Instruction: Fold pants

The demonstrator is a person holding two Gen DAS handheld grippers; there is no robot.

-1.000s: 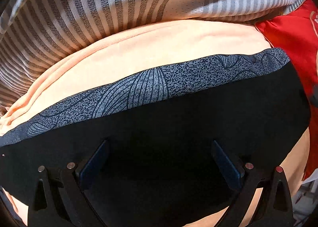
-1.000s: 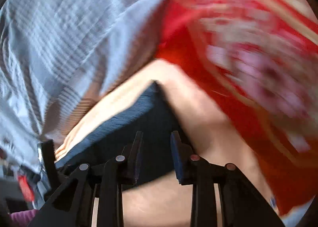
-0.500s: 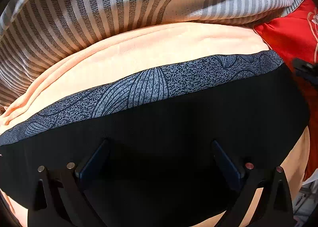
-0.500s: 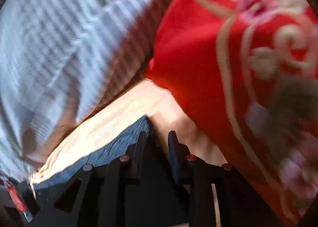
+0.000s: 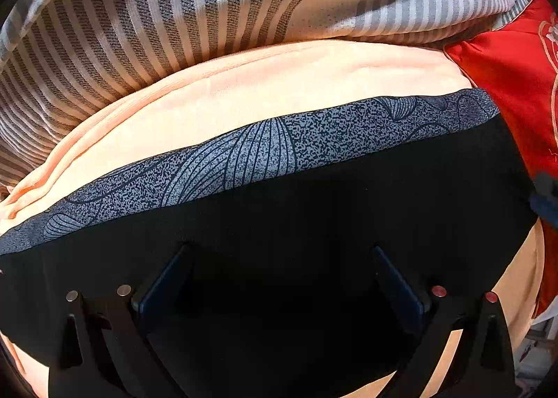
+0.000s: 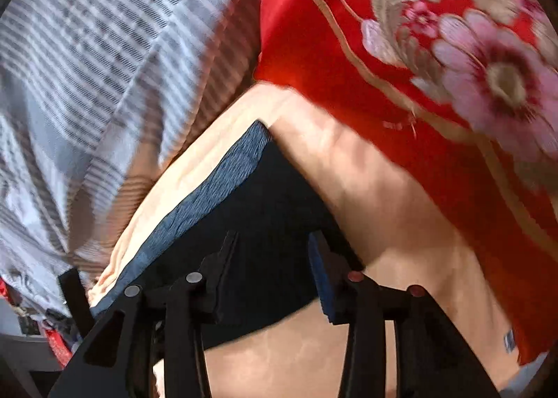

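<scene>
The black pants (image 5: 314,209) lie flat on a peach blanket (image 5: 279,84), with a blue-grey leaf-patterned band (image 5: 261,154) along their far edge. My left gripper (image 5: 280,251) points down over the black cloth, open wide, with no fold pinched between its fingers. In the right wrist view a corner of the pants (image 6: 265,202) runs under my right gripper (image 6: 273,237). Its jaws are opening; black cloth shows in the gap, and the pads do not press on it. Its right fingertip (image 6: 317,244) stands at the cloth's edge.
A grey-and-white striped sheet (image 5: 174,14) (image 6: 87,66) lies beyond the blanket (image 6: 383,206). A red quilt with embroidered pink flowers (image 6: 348,49) (image 5: 516,84) borders it on the right. Clutter shows past the bed's edge at lower left (image 6: 52,335).
The right gripper's jaws stand wider apart than before, and its view has shifted along the pants' corner. The left gripper has kept still over the black cloth.
</scene>
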